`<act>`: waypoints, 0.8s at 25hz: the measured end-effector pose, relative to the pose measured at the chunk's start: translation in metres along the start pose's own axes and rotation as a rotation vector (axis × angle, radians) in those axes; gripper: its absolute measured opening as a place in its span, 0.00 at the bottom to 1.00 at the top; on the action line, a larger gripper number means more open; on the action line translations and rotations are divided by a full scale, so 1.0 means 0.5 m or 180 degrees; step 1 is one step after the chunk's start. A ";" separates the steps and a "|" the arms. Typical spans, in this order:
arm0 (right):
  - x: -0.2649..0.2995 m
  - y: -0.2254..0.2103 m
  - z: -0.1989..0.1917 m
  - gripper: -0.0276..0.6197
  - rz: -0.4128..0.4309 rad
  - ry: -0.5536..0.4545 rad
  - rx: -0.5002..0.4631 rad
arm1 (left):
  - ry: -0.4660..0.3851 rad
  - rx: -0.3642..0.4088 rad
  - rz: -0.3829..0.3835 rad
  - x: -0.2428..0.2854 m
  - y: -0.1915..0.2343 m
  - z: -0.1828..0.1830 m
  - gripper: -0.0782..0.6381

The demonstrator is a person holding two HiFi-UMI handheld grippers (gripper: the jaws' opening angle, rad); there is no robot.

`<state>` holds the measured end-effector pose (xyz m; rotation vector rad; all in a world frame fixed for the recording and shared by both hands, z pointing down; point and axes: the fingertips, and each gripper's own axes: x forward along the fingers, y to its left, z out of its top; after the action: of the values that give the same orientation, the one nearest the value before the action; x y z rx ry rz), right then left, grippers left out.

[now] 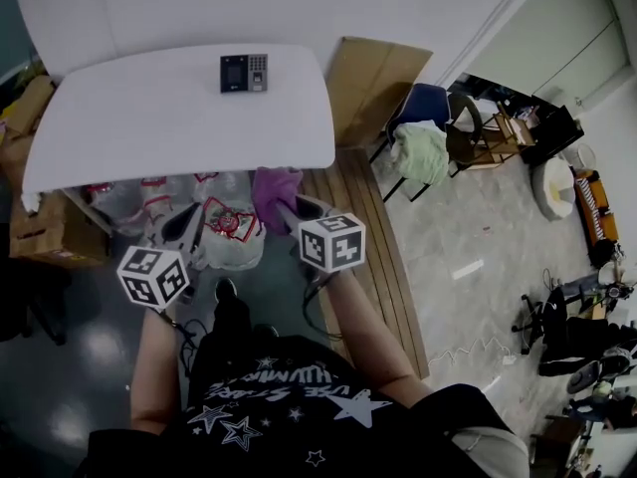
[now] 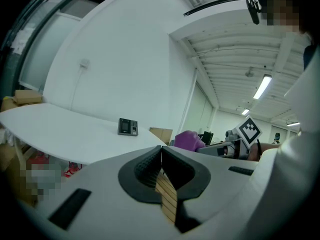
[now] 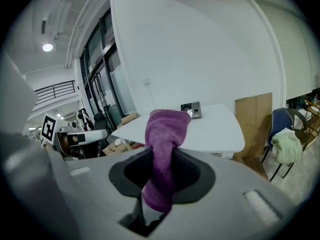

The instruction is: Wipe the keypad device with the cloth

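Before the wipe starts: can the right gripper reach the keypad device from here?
Likely not yet: the right gripper, shut on the cloth, hangs short of the table; nothing lies between it and the keypad device.

A white table [image 1: 149,127] stands against the wall. The keypad [image 1: 244,73] lies on its far side, towards the right end. Both grippers hang in front of the table's near edge, well apart from the keypad. The right gripper [image 1: 289,209] has a purple cloth [image 1: 276,189] bunched at its tip. The left gripper [image 1: 187,225] points towards plastic bags [image 1: 234,239] under the table. Cardboard [image 1: 373,83] leans just right of the table, near a blue chair [image 1: 426,103] with pale green fabric [image 1: 423,152] on it. A box [image 1: 45,235] sits on the floor at the left.
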<state>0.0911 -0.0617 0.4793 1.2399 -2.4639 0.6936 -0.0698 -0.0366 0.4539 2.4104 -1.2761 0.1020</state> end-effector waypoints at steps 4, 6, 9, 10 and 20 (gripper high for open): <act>-0.043 0.020 -0.012 0.19 0.0081 -0.0017 -0.0086 | 0.0035 0.0044 0.0034 -0.032 -0.042 -0.025 0.12; -0.061 0.033 -0.016 0.19 0.0113 -0.0030 -0.0112 | 0.0050 0.0048 0.0053 -0.051 -0.058 -0.034 0.12; -0.080 0.052 -0.019 0.19 0.0171 -0.0043 -0.0144 | 0.0054 0.0061 0.0062 -0.071 -0.078 -0.037 0.12; -0.085 0.057 -0.021 0.19 0.0190 -0.0040 -0.0156 | 0.0056 0.0079 0.0058 -0.076 -0.085 -0.037 0.12; -0.092 0.106 -0.045 0.19 0.0202 0.0004 -0.0190 | 0.0056 0.0098 -0.0016 -0.122 -0.085 -0.047 0.12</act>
<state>0.0761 0.0084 0.4615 1.1439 -2.5132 0.6316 -0.0681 0.0409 0.4464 2.4331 -1.2698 0.1419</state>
